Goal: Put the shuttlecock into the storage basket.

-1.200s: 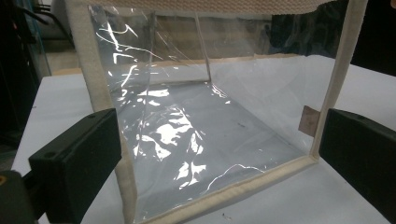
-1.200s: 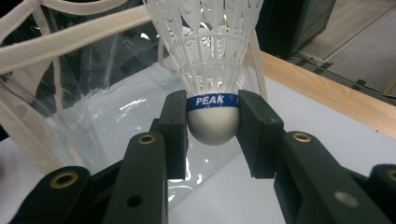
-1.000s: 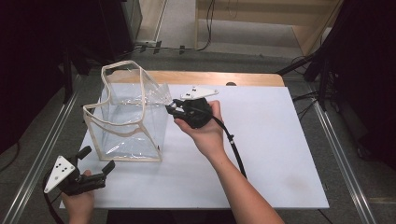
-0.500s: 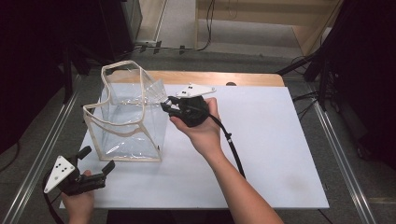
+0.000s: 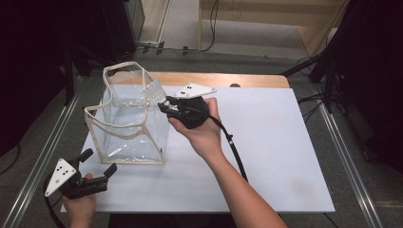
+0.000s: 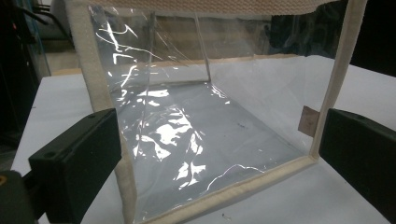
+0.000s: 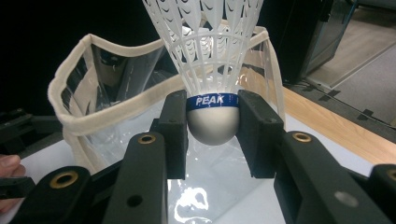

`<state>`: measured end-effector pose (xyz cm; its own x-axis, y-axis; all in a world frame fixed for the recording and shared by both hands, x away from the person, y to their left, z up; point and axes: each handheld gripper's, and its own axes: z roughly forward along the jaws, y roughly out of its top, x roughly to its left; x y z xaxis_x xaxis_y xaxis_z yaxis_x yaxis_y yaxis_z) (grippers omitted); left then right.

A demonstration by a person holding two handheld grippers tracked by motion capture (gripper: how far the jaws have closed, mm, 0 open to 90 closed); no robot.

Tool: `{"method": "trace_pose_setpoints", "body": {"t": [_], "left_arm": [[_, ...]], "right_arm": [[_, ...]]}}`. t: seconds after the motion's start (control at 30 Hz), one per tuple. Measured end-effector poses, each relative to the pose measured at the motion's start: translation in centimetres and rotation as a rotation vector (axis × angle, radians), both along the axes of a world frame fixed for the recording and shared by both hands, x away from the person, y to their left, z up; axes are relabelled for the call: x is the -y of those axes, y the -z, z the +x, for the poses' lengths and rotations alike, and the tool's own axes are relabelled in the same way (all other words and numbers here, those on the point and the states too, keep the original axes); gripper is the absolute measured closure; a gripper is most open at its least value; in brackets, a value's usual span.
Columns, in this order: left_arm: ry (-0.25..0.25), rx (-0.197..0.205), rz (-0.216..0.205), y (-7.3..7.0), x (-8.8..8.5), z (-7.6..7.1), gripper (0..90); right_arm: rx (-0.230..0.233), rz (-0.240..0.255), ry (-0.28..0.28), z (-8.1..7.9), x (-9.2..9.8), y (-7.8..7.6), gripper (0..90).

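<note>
— Shuttlecock [image 7: 212, 70] is clamped by its cork in the right gripper [image 5: 167, 107], just at the rim of the clear bag [image 5: 128, 118]; probably to drop it inside.

— Bag looks empty; the left gripper [image 5: 97, 164] waits near the bag's front corner, jaws apart, holding nothing.

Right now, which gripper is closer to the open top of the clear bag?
Right. The right gripper holds a shuttlecock at the rim of the clear bag, by its open top. The left gripper sits low at the table's near corner, open, facing the bag's side.
</note>
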<state>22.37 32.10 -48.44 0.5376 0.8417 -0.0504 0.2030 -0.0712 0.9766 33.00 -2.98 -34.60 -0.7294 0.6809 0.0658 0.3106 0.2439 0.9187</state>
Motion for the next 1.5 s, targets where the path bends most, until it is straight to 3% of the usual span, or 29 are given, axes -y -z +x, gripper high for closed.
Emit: {"method": "trace_pose_setpoints", "body": {"t": [0.8, 1.3, 1.5], "left_arm": [[0.000, -0.001, -0.001, 0.0, 0.0, 0.0, 0.0], [0.004, 0.000, -0.006, 0.0, 0.0, 0.0, 0.0], [0.003, 0.001, -0.008, 0.0, 0.0, 0.0, 0.0]], "right_arm": [[0.019, 0.016, -0.076, -1.2, -2.4, -1.5, 63.0], [-0.008, 0.038, -0.131, -1.8, -3.9, -1.6, 63.0], [-0.013, 0.025, -0.146, -2.1, -4.7, -1.4, 63.0]]}}
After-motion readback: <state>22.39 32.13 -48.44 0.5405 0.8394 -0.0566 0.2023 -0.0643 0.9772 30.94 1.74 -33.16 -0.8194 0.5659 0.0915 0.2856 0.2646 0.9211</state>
